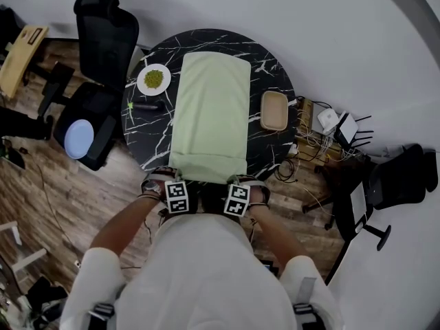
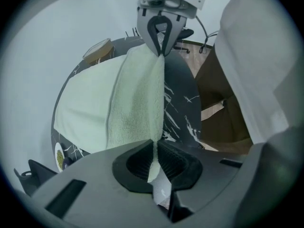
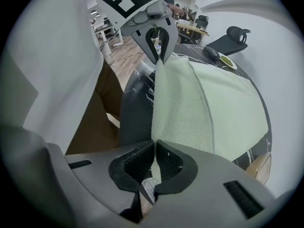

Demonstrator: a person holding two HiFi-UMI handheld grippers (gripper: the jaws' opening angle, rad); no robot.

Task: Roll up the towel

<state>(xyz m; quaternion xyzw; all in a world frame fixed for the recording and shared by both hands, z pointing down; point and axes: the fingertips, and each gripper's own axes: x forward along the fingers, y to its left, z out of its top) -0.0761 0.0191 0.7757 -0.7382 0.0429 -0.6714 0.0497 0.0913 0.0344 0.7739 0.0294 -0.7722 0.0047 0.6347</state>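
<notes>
Both grippers are clamped on the near edge of the pale green towel (image 1: 210, 115): the left gripper (image 2: 154, 152) pinches the left corner, the right gripper (image 3: 153, 156) the right corner. Towel lies unrolled, lengthwise across the round black marble table (image 1: 275, 71).

Your round black marbled desk (image 1: 271, 71) carries a pale green towel (image 1: 210, 115) spread lengthwise down its middle. Left of the towel you have a white plate (image 1: 141, 81) of green bits, with a small dark object (image 1: 148, 105) just beside it. Right of the towel lies a tan tray (image 1: 274, 111).
</notes>
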